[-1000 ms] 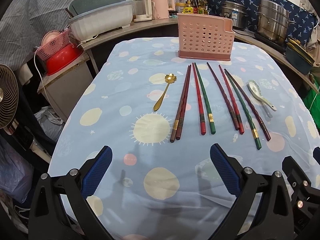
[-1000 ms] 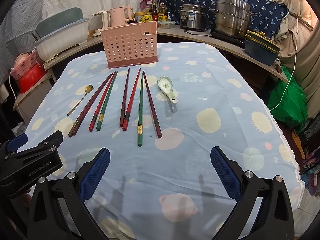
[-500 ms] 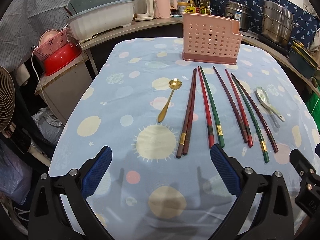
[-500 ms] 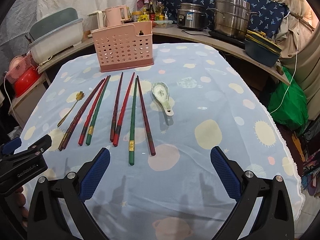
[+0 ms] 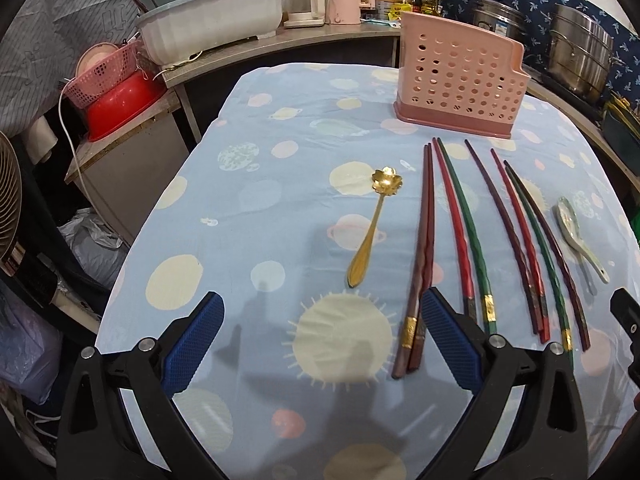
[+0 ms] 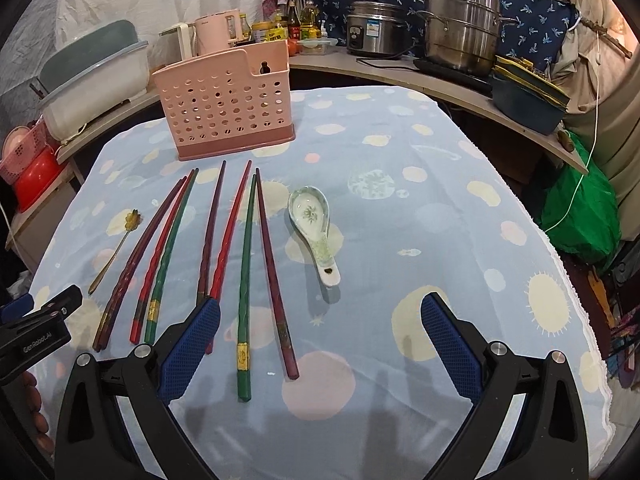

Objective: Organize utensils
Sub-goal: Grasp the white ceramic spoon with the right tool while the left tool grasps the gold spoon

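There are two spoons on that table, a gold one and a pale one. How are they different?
The gold spoon is metal, slim, with a flower-shaped bowl; the ceramic spoon is pale, broad, with a green pattern inside. The gold spoon lies at the left end of the row of chopsticks, the ceramic spoon at the right end. Both lie flat on the tablecloth, bowls towards the pink utensil holder.

Tablecloth (image 5: 248,184): matt printed cloth. Caddy (image 6: 226,106): perforated pink plastic. Chopsticks (image 6: 246,264): glossy lacquer (gold bands). Small spoon (image 5: 374,220): polished gold metal. Soup spoon (image 6: 314,224): glazed ceramic.
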A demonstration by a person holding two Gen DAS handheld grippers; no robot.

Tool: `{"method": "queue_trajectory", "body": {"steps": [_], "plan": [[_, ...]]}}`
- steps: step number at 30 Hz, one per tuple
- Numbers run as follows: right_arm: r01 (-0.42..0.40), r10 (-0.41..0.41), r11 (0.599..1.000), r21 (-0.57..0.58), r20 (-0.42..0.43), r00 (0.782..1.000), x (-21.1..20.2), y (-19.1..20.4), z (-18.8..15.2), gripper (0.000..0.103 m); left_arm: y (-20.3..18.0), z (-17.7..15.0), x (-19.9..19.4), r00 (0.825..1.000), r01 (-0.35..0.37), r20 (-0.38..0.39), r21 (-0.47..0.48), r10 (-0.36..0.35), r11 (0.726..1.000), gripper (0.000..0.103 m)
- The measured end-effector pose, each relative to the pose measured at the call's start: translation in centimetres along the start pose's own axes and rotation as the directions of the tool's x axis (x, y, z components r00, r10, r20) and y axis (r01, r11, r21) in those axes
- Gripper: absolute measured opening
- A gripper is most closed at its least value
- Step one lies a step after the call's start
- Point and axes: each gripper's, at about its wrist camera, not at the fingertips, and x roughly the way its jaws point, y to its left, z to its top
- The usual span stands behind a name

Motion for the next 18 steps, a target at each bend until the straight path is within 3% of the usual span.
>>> {"method": "queue_trajectory", "body": {"steps": [5, 11, 15, 18], "plan": [[0.003, -0.003, 1.0, -0.002, 0.002, 1.0, 1.4, 0.2, 1.2, 0.096, 0.1, 0.9, 1.8, 1.0, 0.002, -0.016, -0.003, -0.002, 1.0, 0.093], [0.006, -0.006, 1.0, 0.003, -0.017, 1.0, 3.5, 0.1, 2.2, 0.092, -0.7, 1.5, 3.7, 0.999, 0.029, -0.044, 0.022, -0.028, 0.999, 0.084], [0.0, 0.0, 1.0, 0.005, -0.036, 0.999, 4.9, 0.1, 2.7, 0.083, -1.1, 1.7, 5.0, 0.996, 0.06, -0.072, 0.028, -0.058, 0.998, 0.071], [-0.004, 0.004, 1.0, 0.005, -0.048, 0.999, 5.7, 0.1, 2.9, 0.075, -1.1, 1.8, 5.4, 0.994, 0.071, -0.08, 0.023, -0.069, 0.997, 0.068]]}}
